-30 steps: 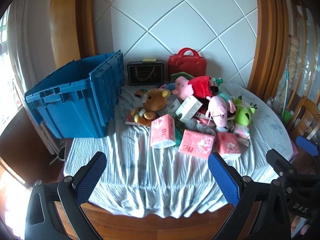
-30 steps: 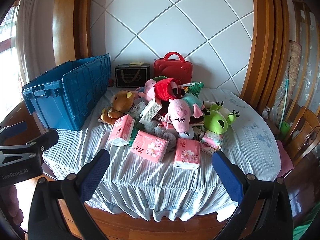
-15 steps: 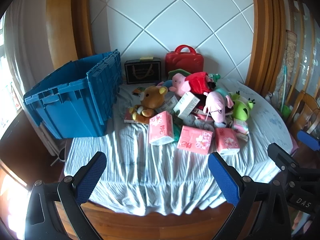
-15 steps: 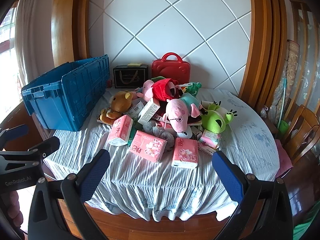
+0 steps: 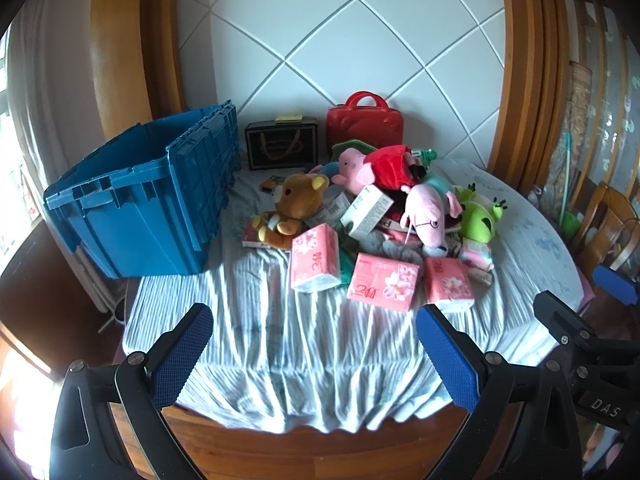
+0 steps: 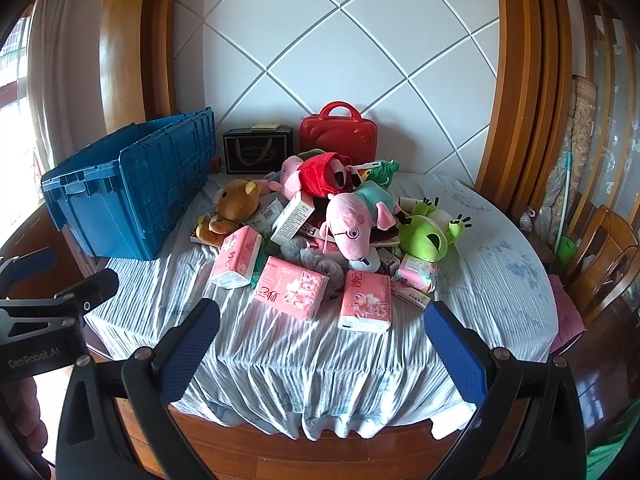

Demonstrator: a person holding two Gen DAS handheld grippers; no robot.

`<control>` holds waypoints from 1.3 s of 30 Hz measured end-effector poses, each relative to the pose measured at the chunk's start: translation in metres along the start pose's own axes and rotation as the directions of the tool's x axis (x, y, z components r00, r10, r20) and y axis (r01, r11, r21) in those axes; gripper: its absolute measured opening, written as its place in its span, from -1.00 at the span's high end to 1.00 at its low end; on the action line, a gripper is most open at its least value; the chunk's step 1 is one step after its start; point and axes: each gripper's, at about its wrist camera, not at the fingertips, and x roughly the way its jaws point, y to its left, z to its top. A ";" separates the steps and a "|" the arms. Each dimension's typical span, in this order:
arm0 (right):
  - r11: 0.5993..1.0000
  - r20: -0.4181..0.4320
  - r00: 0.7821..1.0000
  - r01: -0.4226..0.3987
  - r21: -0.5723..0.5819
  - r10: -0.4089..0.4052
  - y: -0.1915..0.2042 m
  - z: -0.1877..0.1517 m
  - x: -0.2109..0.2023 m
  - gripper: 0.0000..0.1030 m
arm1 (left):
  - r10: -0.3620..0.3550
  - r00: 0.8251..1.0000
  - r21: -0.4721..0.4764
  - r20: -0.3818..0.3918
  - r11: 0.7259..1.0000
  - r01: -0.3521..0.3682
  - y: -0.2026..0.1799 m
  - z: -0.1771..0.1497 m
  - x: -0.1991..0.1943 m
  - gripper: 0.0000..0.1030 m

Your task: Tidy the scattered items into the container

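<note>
**On the clothed table: pile untouched, both tools empty**

Across the round wooden table, a rumpled pale-blue striped cloth (image 5: pixel 256 340). At its left side, the big open blue plastic crate (image 5: pixel 152 216), with no item visible inside from this angle. Against the back wall, a red hard-shell case with a handle (image 5: pixel 363 126) and a black paper gift bag (image 5: pixel 281 146).

Heaped mid-table, well apart from the crate: a brown plush bear (image 5: pixel 294 208), a pink plush pig with glasses (image 5: pixel 426 216) and a green plush frog (image 5: pixel 478 224). In front of them, three pink floral tissue packs (image 5: pixel 382 282), lying nearest the tools. Wedged among the toys, a small white printed carton (image 5: pixel 366 210).

Compared with a second ago, only a slight drift of both views; not one object shifted. Likely still the approach, then, with the tidying not yet begun.

Left gripper (image 5: pixel 314 320) spread wide, blue pads holding nothing, hovering off the table's near edge. Right gripper (image 6: pixel 322 314) likewise spread and empty, aimed at the tissue packs. Probably a tissue pack first, being closest and easy to pinch.
</note>
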 end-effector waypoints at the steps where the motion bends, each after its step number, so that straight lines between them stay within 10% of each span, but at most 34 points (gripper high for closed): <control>1: 1.000 0.001 1.000 -0.001 0.000 0.001 -0.001 0.000 0.000 -1.00 | 0.001 1.000 0.000 0.001 1.000 -0.001 -0.001 0.000 0.000 -0.99; 17: 0.998 -0.044 0.998 -0.044 0.042 0.046 -0.047 -0.008 0.029 -1.00 | 0.042 0.998 -0.047 -0.048 0.998 -0.044 -0.022 -0.002 0.037 -0.99; 39: 0.988 -0.280 0.956 -0.043 0.150 0.084 -0.050 0.006 0.251 -1.00 | 0.072 0.945 0.016 -0.318 0.997 -0.070 0.000 0.023 0.288 -0.89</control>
